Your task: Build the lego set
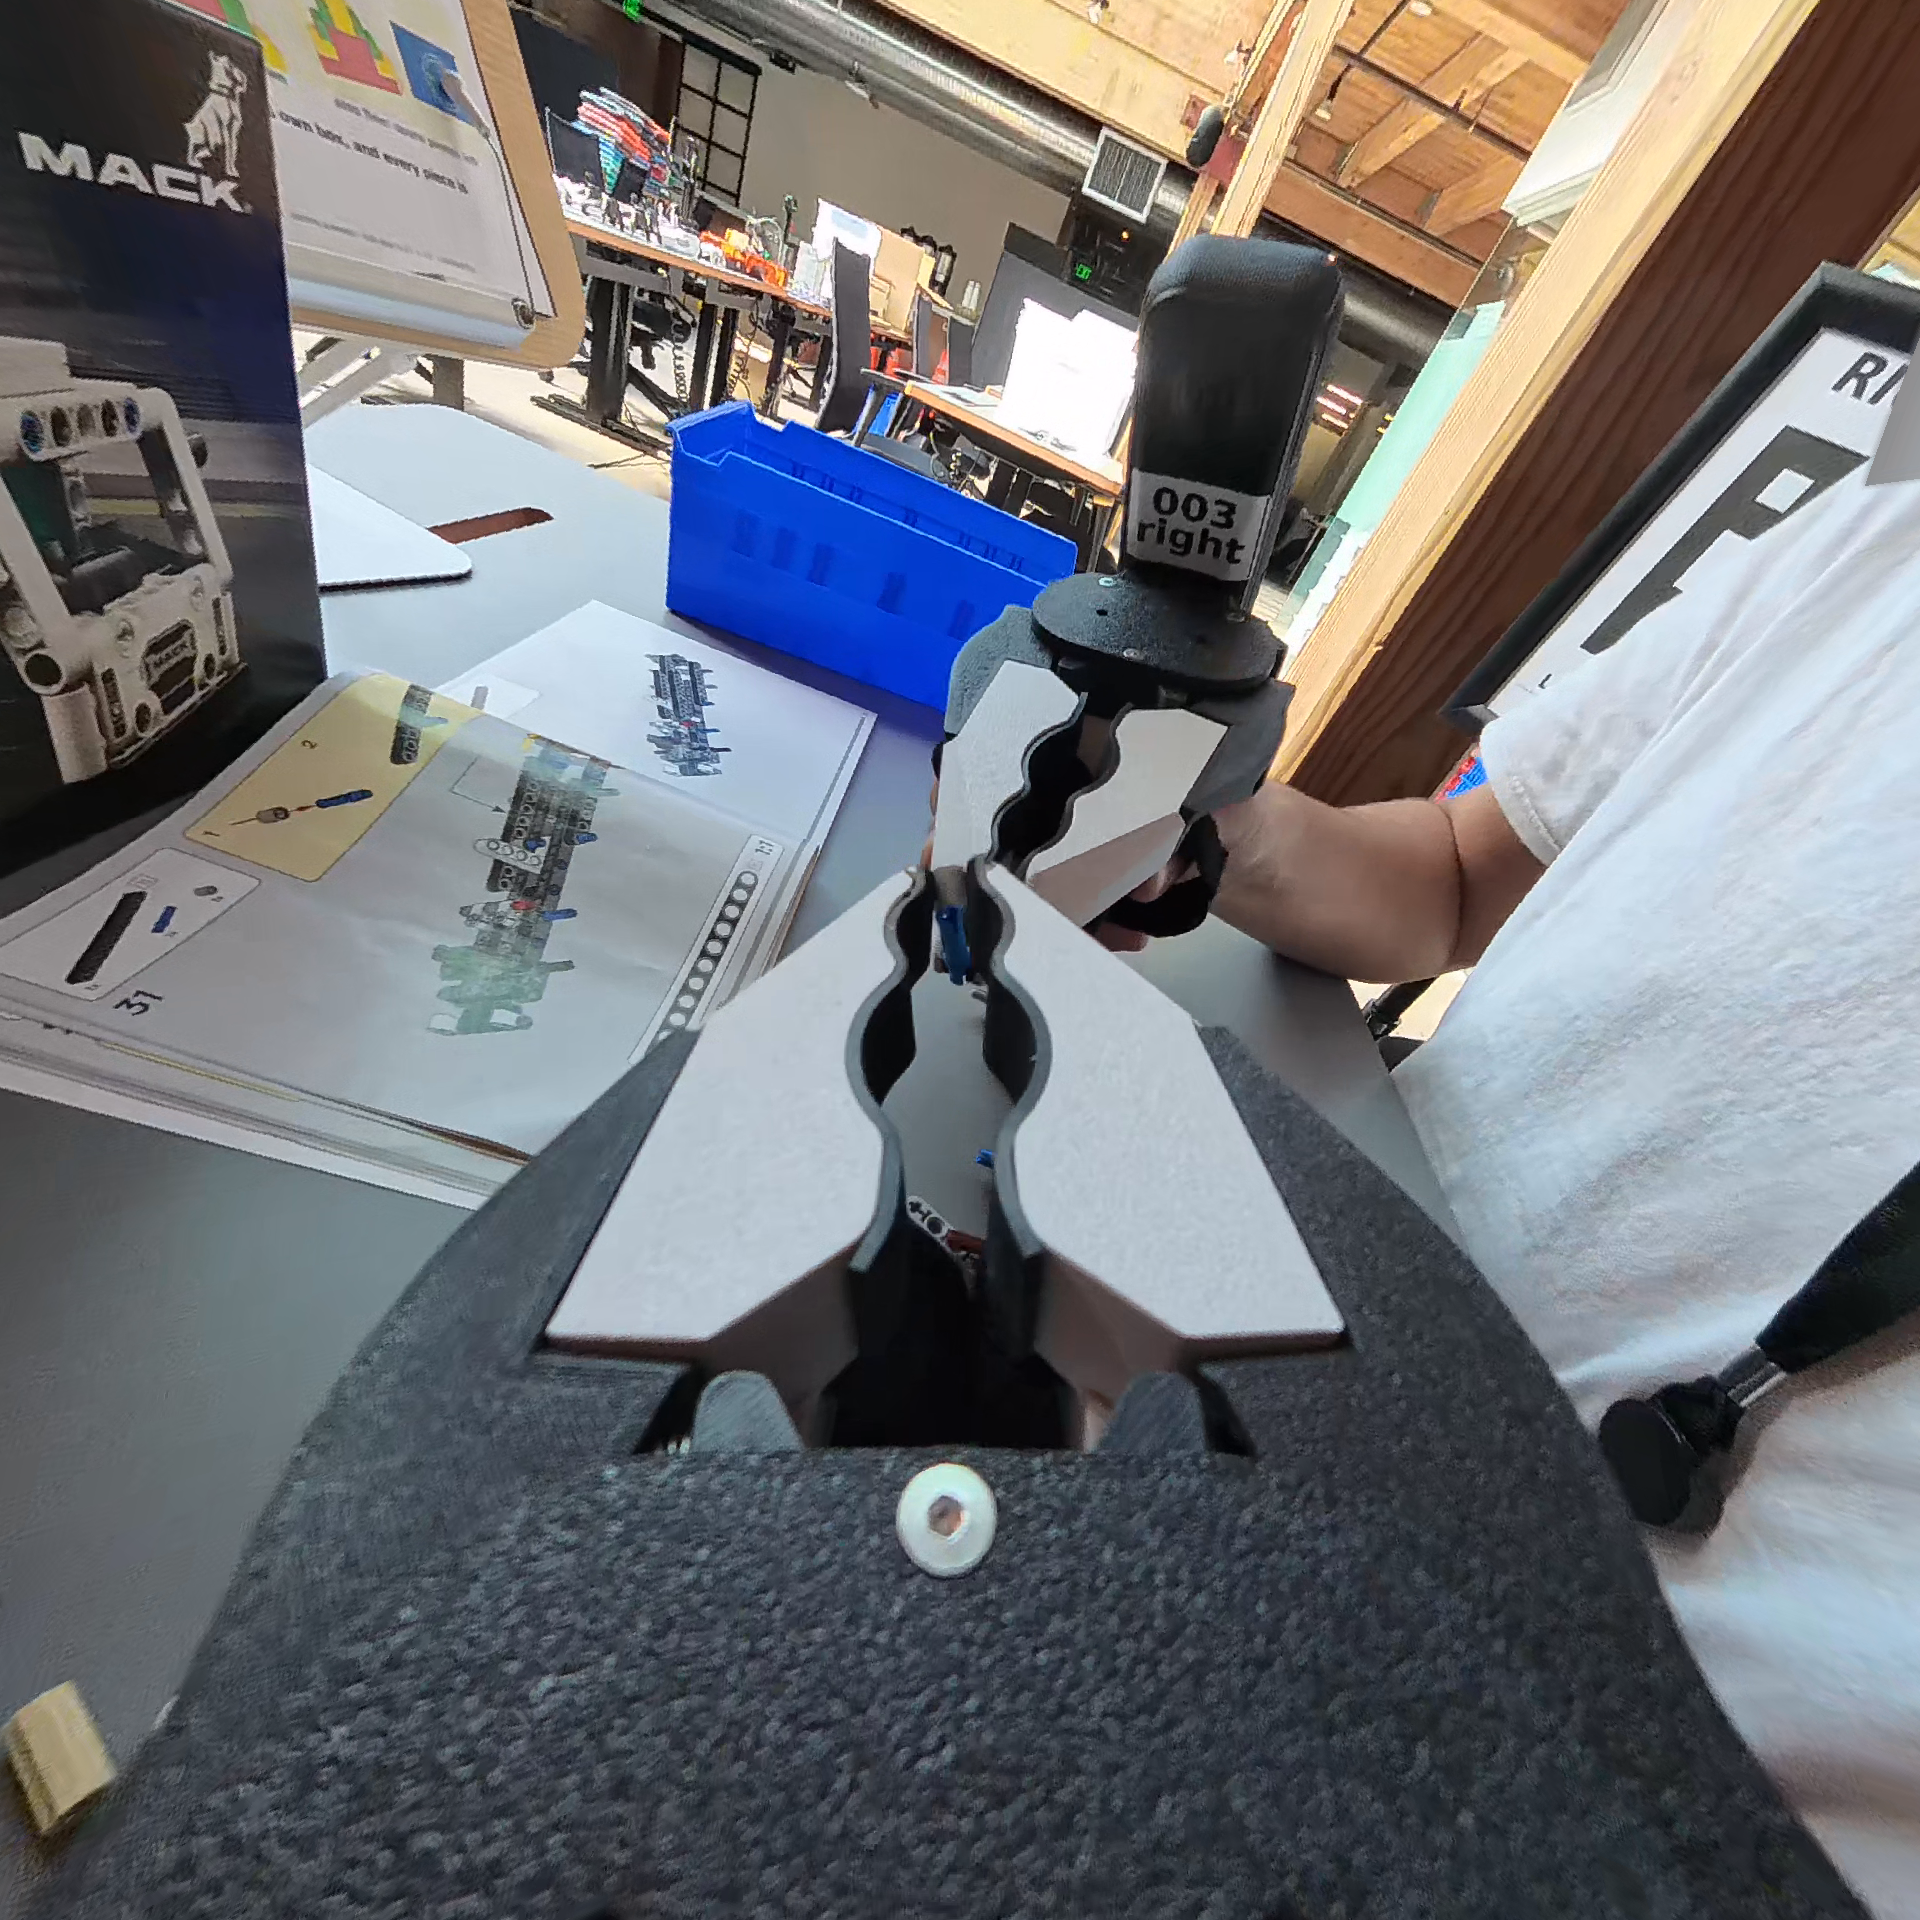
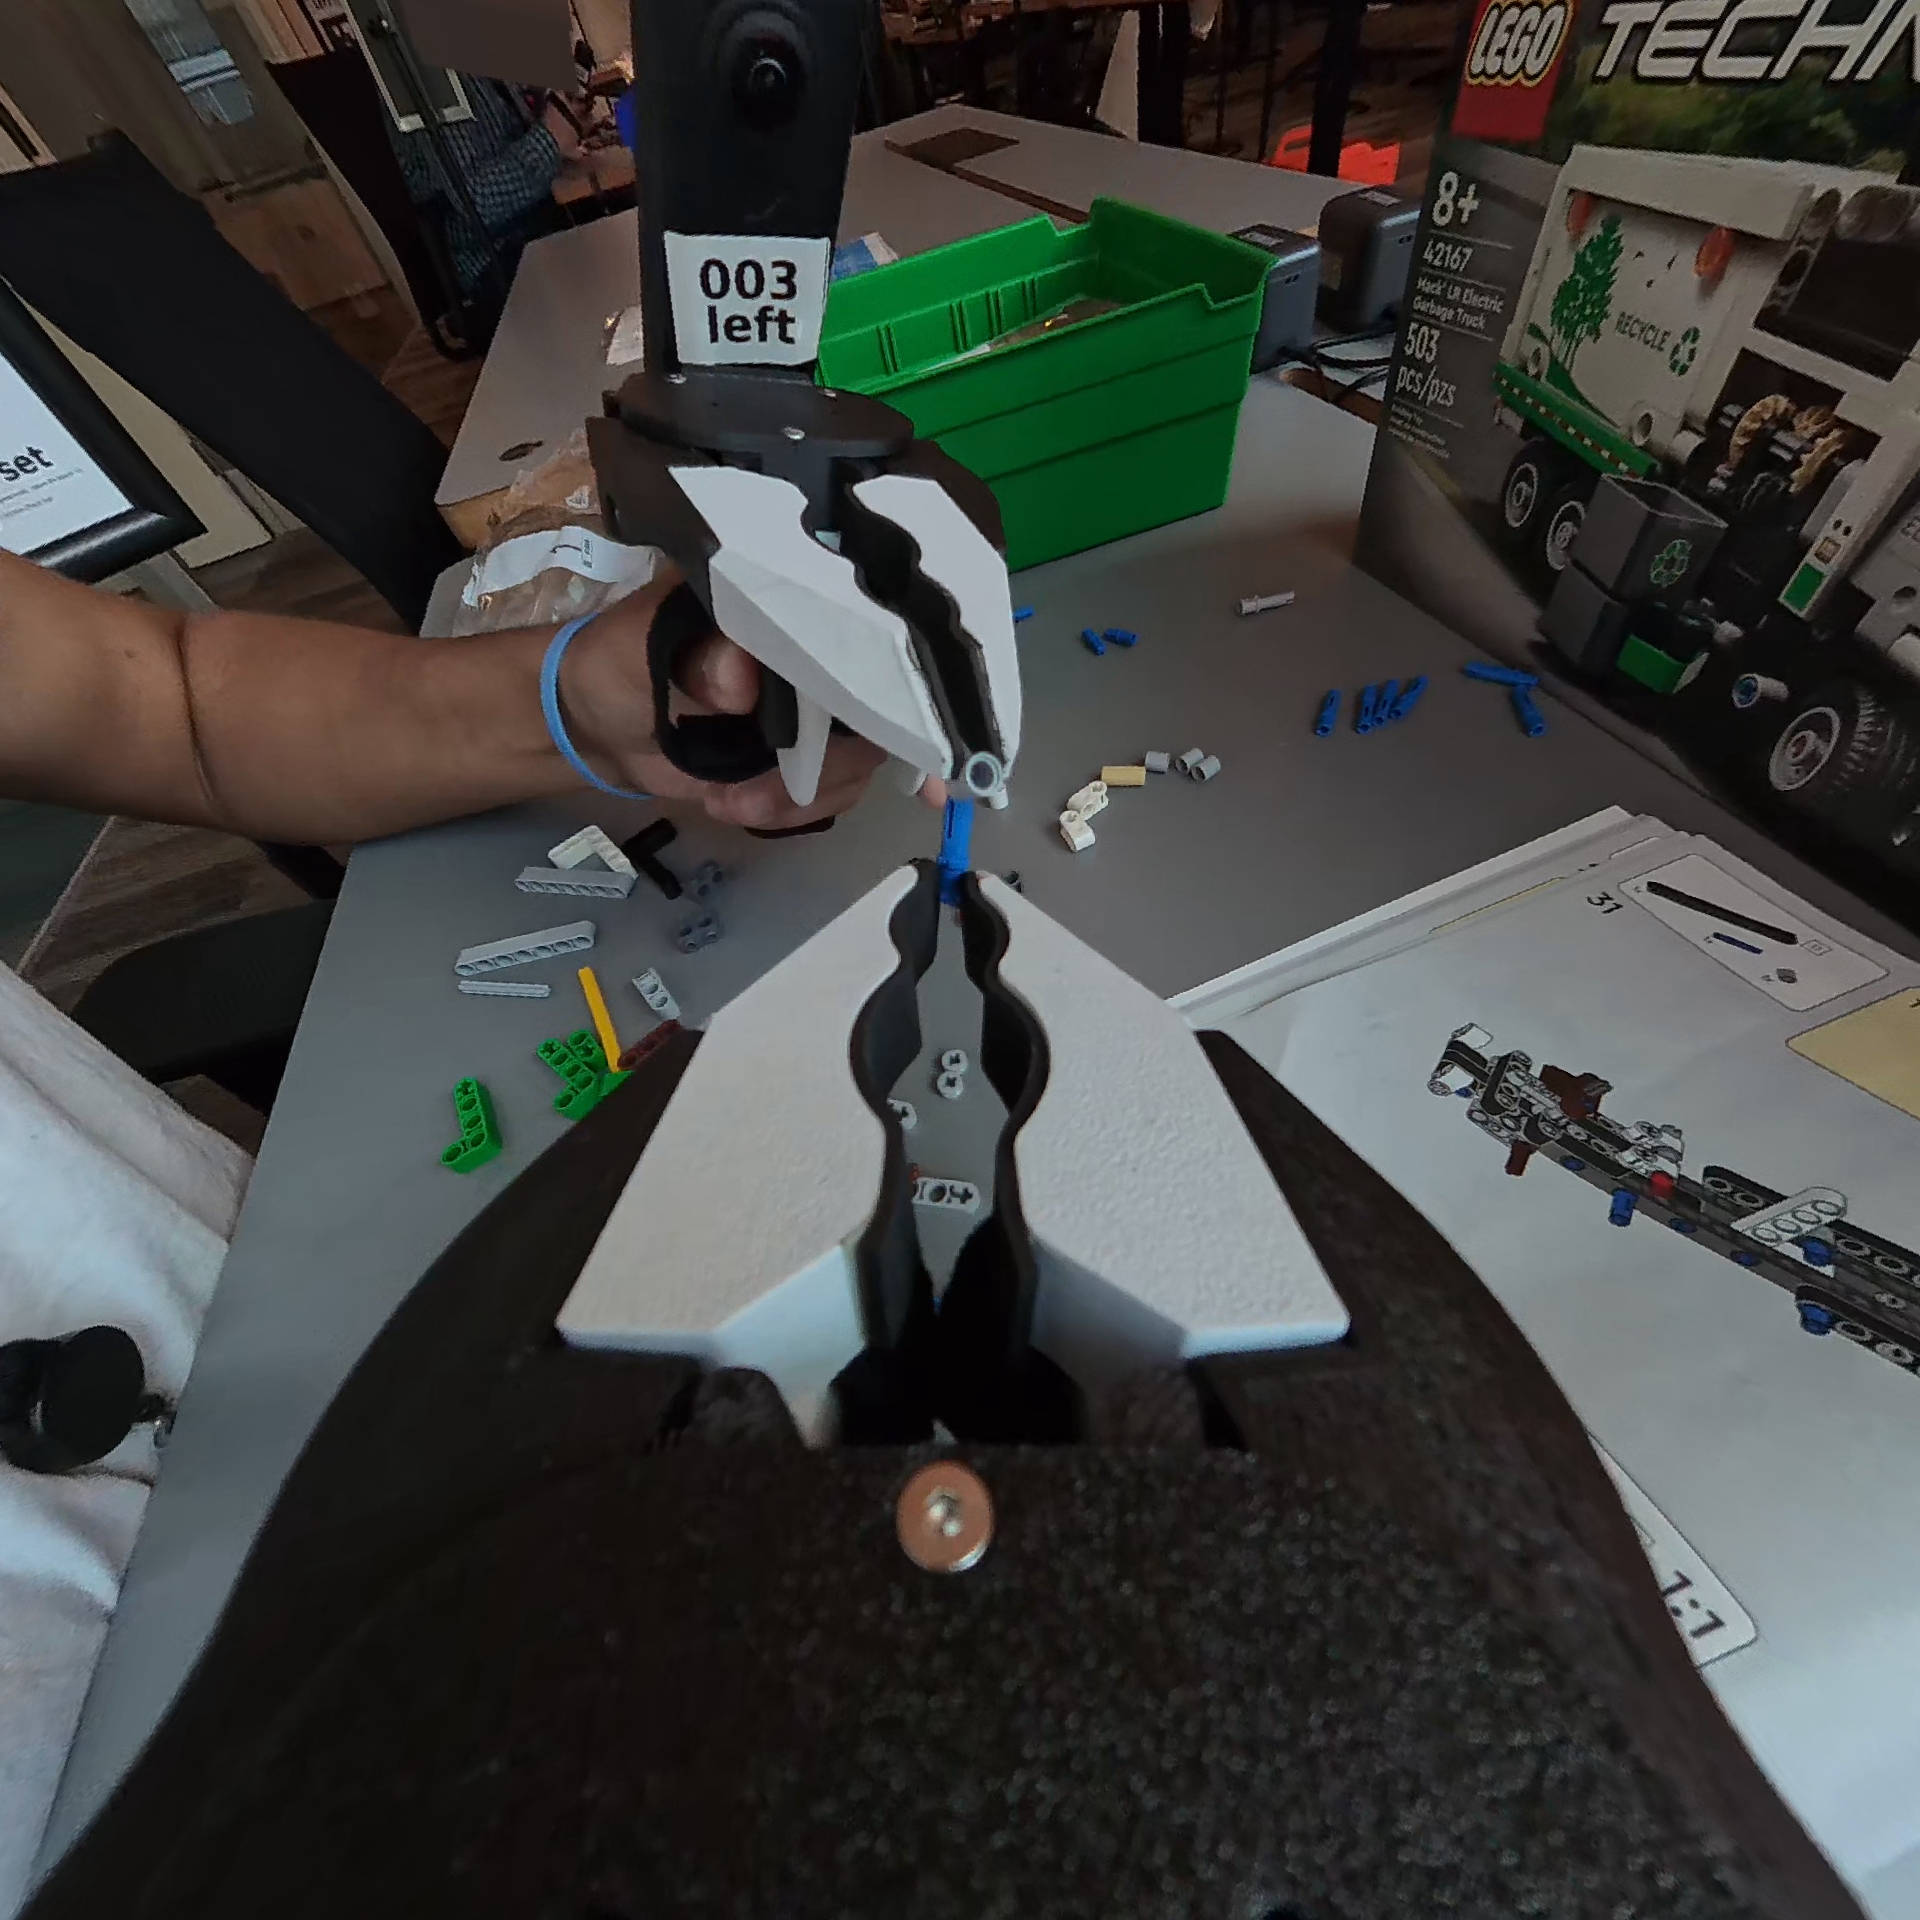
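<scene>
A workshop or maker space. Exposed wooden roof beams (image 1: 1382, 114) and a metal duct (image 1: 935, 94) at twelve o'clock, long workbenches (image 1: 727, 270) crowded with gear beyond, plastic parts bins (image 2: 1049, 343), loose building-toy pieces (image 2: 582, 935) scattered over a grey table (image 2: 1247, 852).

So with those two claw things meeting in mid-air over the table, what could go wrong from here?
Left gripper pinches a small grey sleeve; right gripper pinches a blue pin just below it.

1. Both parts are held only at the very fingertips, so one might slip out or twist.
2. The pin does not look quite lined up with the sleeve's hole, so pushing could jam it.
3. A dropped part would land among the loose pieces on the grey table and be hard to find.
</scene>
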Demonstrator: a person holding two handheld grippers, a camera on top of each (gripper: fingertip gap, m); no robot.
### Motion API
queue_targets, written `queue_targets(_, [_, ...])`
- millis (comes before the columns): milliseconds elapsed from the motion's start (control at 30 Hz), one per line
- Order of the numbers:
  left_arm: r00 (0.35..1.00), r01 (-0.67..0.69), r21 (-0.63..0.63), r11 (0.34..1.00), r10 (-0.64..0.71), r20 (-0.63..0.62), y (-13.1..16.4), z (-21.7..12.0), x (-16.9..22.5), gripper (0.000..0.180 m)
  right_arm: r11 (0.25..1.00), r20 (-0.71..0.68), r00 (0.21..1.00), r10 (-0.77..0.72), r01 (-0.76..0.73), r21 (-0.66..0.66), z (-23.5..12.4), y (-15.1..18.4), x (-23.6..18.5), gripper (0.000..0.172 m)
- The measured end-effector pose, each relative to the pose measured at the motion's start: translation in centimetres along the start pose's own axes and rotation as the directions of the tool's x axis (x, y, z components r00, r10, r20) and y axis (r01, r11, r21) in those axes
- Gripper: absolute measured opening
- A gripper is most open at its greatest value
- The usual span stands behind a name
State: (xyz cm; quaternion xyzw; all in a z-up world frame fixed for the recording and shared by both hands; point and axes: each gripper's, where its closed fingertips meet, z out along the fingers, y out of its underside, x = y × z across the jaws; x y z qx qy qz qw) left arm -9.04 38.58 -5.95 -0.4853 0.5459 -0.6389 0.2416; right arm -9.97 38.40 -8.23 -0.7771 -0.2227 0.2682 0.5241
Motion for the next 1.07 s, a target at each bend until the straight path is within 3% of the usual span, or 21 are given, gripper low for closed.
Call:
queue_targets(333, [1.000,0.022,-0.017,1.000,-0.022,-0.003,0.7,0.2,-0.3,0.004,1.000,-0.001,1.000,-0.020,0.020,0.000,0.2,0.6,0.4,0.002])
queue_targets(600, [0.998,0.045,0.071,0.996,-0.043,-0.041,-0.6,-0.4,-0.1,0.004,0.998,0.001,1.000,-0.012,0.012,0.064,-0.3,-0.7,0.2,0.002])
queue_targets(767, [0.993,-0.049,0.111,0.993,0.061,-0.103,-1.6,-1.0,1.8,0.004,0.990,0.000,0.991,-0.132,0.132,0.055,-0.9,-1.3,-0.7,0.001])
queue_targets(867, [0.978,-0.179,0.036,0.983,0.182,-0.097,-1.1,-1.2,2.7,0.004,0.977,0.056,0.976,-0.211,0.211,0.017,-1.9,-1.4,-1.4,0.001])
queue_targets(967, [0.953,-0.300,-0.100,0.949,0.292,-0.085,0.5,-1.0,2.7,0.004,0.981,0.199,0.967,-0.160,0.179,-0.080,-2.2,-0.4,-2.5,0.001])
queue_targets(1067, [0.900,-0.426,-0.309,0.850,0.433,-0.047,3.3,-0.9,0.9,0.005,0.961,0.294,0.954,-0.057,0.132,-0.243,-2.0,1.9,-2.1,0.001])
